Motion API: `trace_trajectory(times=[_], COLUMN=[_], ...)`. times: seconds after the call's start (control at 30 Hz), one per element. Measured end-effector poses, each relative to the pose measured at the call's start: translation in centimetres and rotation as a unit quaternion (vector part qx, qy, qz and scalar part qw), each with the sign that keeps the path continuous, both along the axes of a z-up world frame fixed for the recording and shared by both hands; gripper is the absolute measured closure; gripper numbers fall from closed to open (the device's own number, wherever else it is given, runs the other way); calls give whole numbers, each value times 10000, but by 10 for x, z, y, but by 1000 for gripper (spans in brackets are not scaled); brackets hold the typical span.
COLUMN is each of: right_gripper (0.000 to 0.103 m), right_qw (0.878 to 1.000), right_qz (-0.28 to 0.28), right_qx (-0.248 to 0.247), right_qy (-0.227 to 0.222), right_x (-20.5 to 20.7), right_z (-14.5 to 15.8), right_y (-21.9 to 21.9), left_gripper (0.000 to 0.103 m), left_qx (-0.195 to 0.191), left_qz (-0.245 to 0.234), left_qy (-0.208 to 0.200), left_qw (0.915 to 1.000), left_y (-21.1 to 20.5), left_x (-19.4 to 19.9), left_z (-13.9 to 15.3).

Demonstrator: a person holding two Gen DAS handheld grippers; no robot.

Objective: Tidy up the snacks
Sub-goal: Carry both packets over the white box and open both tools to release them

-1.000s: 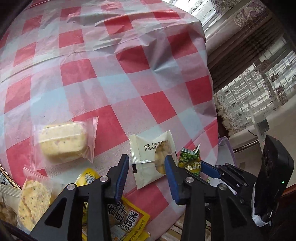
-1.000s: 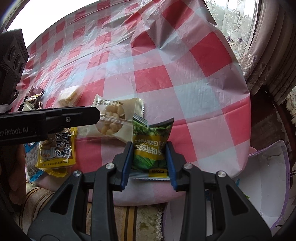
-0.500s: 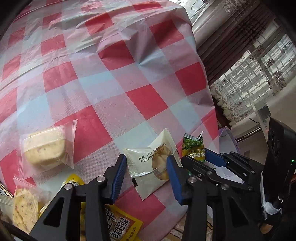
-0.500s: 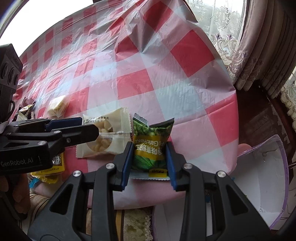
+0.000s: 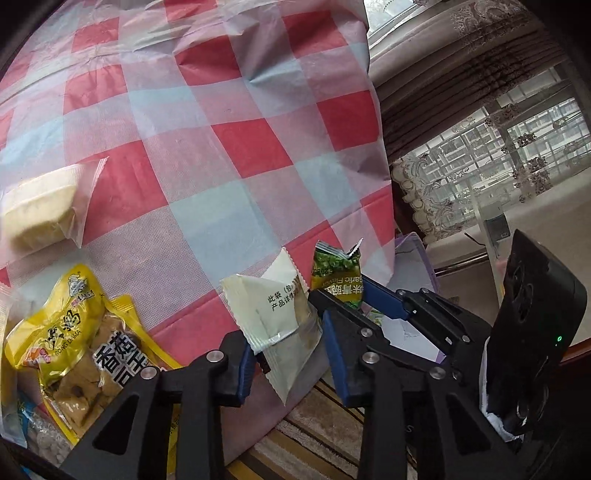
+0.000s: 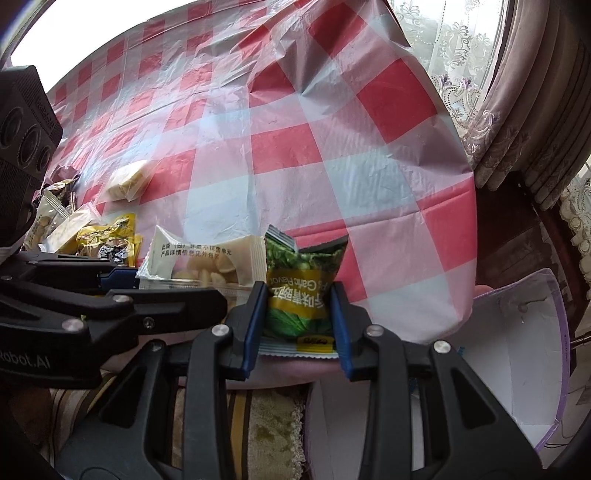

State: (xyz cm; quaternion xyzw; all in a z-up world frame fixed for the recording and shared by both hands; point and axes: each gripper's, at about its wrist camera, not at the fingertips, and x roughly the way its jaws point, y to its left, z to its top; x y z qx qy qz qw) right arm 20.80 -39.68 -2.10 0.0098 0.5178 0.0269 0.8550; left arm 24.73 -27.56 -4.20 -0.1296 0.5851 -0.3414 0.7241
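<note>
My view takes in a table under a thin, creased plastic cloth of red, white and pale-blue checks (image 5: 207,155). To my right, heavy brown pleated curtains (image 5: 461,74) and embroidered lace sheers (image 6: 458,33) frame a gridded window (image 5: 524,125) admitting soft daylight. Below lies a striped brown carpet (image 5: 325,424).

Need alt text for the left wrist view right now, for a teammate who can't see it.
The left gripper pinches a cream snack packet, crumpled and tilted, at the edge of the red-checked tablecloth. Beside it, the right gripper holds a green pea packet; a yellow packet lies left.
</note>
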Motion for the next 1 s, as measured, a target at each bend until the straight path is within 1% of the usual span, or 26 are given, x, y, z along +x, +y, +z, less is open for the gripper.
trace_trajectory(times=[0.03,0.17,0.23,0.3,0.43,0.5,0.67,0.77,0.9,0.97,1.0], right_gripper=[65,65,65,65,65,65,65,65,65,65,65], right_qw=[10000,9997,9995,9992,9981,9968,9913,9885,9869,9868,9869], right_qz=[-18,-165,-237,-341,-611,-802,-1279,-1464,-1562,-1568,-1568], right_qx=[46,153,191,165,62,-22,-190,-220,-195,-170,-149], right_qy=[-2,-4,-59,-112,-30,48,236,294,343,361,358], right_x=[0,-4,-9,-19,-44,-57,-85,-96,-102,-103,-105], right_z=[0,2,7,13,15,14,9,6,1,-1,-1], right_y=[-2,-10,-16,-26,-55,-74,-117,-133,-143,-145,-146], left_gripper=[81,82,83,84,84,84,84,84,83,83,81], left_qx=[-155,-129,-103,-49,87,95,114,297,783,948,1007], left_qz=[28,105,195,183,-55,-198,-614,-945,-1286,-1447,-1480], left_qy=[1,-20,-157,-289,-471,-552,-535,-463,-359,-361,-380], left_qw=[9999,9999,9996,9994,9988,9982,9966,9940,9880,9843,9831], left_y=[0,5,8,6,-9,-19,-51,-77,-105,-115,-118], left_x=[0,-2,-4,-9,-22,-27,-43,-58,-70,-77,-79], left_z=[2,4,10,18,29,35,41,38,29,27,25])
